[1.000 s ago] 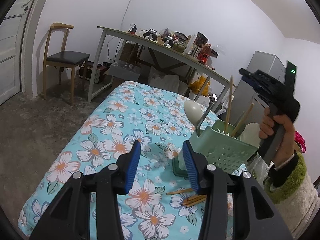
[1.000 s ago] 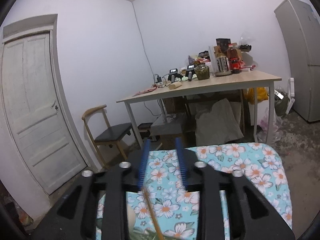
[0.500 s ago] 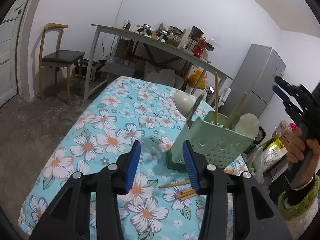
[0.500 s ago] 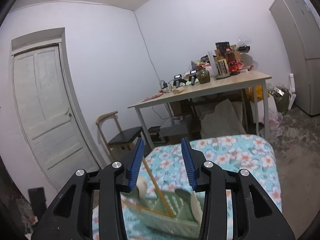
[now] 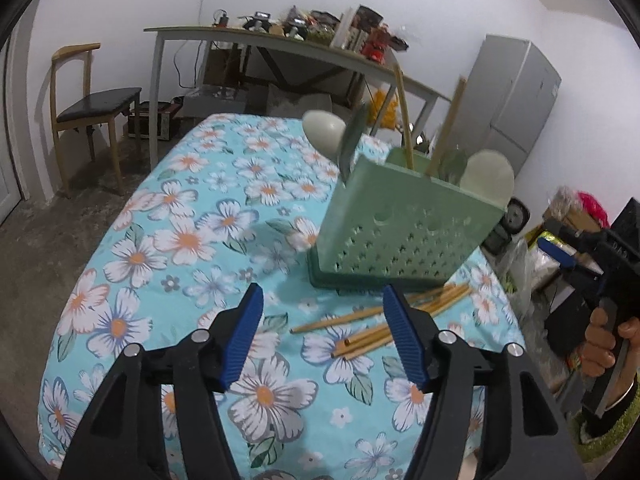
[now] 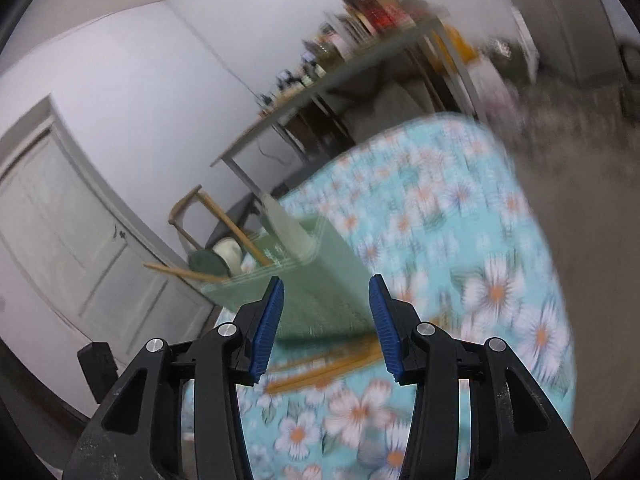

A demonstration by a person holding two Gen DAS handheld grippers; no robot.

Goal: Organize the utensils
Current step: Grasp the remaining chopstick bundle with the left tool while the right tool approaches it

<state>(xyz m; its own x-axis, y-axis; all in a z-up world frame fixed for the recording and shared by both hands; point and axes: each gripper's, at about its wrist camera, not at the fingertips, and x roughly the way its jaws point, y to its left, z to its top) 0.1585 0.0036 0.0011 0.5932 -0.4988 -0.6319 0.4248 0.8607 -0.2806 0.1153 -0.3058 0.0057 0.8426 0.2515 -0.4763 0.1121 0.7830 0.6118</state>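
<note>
Just ahead of left gripper point(image 5: 323, 334): loose chopsticks point(image 5: 384, 322), untouched.

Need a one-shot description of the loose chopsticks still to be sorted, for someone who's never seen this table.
Start at the floral tablecloth and find the pale green perforated utensil holder standing on it. The loose chopsticks lie flat on the cloth at the holder's base, on the camera's side. Unlike the chopsticks and spoons standing upright inside the holder, these are a scattered bundle of tan sticks lying down.
</note>
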